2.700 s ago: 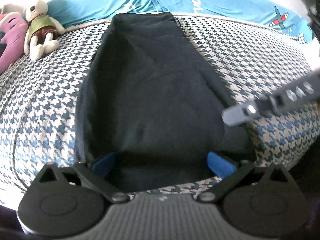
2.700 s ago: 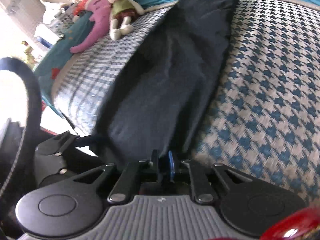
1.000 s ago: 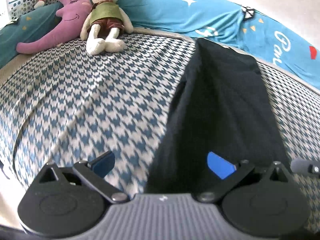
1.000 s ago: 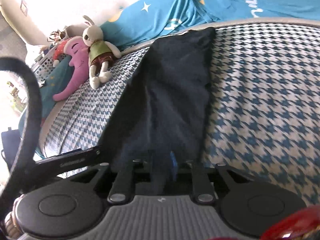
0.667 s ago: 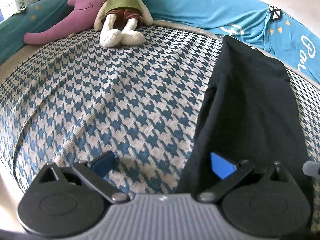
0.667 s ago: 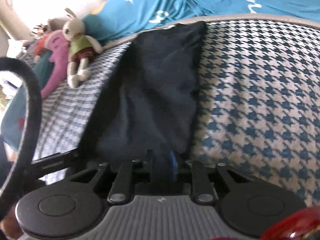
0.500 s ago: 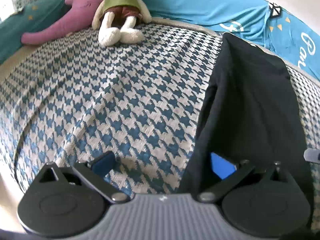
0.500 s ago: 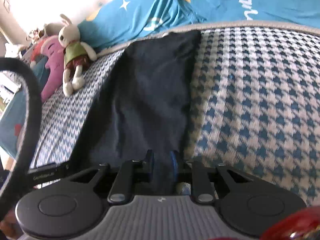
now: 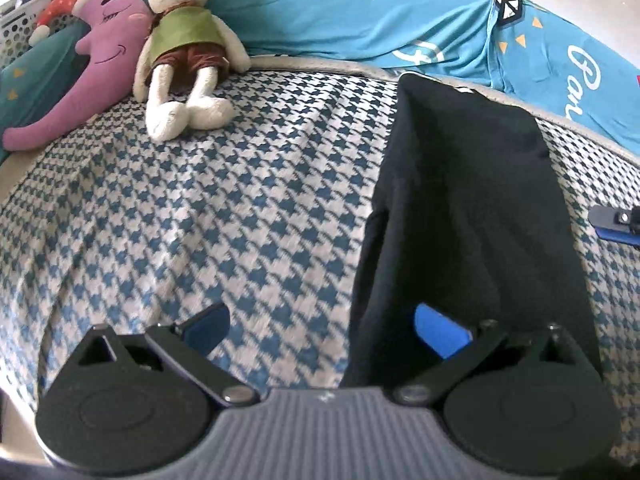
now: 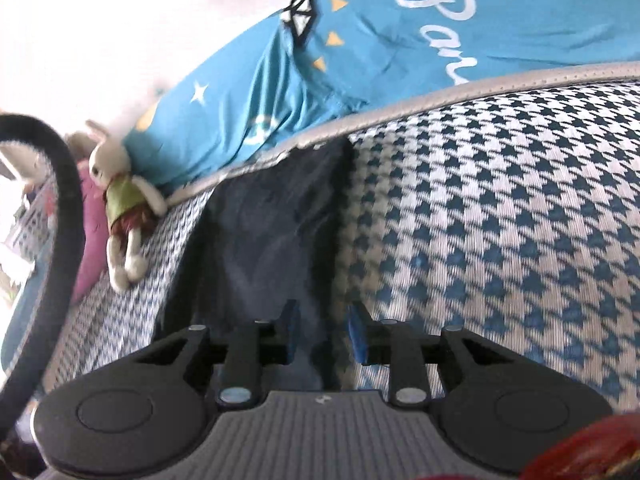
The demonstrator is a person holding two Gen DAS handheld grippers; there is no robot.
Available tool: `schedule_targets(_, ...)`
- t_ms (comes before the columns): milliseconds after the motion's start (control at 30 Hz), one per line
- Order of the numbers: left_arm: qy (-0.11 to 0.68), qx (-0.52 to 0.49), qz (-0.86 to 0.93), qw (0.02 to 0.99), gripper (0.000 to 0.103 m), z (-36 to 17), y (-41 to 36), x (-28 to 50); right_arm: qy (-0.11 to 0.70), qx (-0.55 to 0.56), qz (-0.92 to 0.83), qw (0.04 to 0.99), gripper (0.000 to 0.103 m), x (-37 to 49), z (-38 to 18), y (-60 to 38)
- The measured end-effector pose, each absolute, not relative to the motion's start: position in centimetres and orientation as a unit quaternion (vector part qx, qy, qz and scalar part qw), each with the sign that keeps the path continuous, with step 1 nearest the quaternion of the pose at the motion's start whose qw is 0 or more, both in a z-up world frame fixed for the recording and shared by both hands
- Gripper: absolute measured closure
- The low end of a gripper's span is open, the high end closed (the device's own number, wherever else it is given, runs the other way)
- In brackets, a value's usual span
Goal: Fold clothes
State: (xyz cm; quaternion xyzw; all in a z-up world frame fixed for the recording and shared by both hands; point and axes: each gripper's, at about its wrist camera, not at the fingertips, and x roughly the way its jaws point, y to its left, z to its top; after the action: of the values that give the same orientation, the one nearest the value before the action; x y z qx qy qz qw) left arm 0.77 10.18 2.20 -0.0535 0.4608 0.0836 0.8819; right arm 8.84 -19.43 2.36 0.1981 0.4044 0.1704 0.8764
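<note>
A dark navy garment [image 9: 460, 200] lies folded into a long strip on the blue-and-white houndstooth bed cover [image 9: 200, 220], reaching to the far edge. My left gripper [image 9: 324, 328] is open wide low over the bed. Its right pad is over the garment's near left edge and its left pad over bare cover. In the right wrist view the garment [image 10: 280, 240] runs away from my right gripper [image 10: 324, 334]. Those jaws stand a little apart, with the cloth's near right edge lying loose between them. One finger of the right gripper [image 9: 616, 222] shows at the far right of the left wrist view.
A plush rabbit [image 9: 184, 52] and a purple plush toy [image 9: 92, 80] lie at the far left of the bed. Teal bedding [image 9: 360, 20] runs along the back. A white basket [image 9: 16, 20] stands beyond. A black cable [image 10: 68, 200] arcs at the left.
My right gripper's jaws, shut on the garment's near edge before, have parted and released it. My left gripper stayed open and shifted from the garment's middle to its left edge.
</note>
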Motion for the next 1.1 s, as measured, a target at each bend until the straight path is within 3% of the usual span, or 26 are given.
schedule_targets(533,0.489,-0.067,0.083,0.866,0.0,0.1,8.4,4.1,0.386,0.266,0.187,0.863,0.069,16.0,-0.3,-20.1)
schedule_targets(1100,0.488,-0.058,0.068,0.868,0.0,0.0,8.8,3.6,0.374,0.29,0.253,0.844,0.069,20.8,-2.6,-18.5)
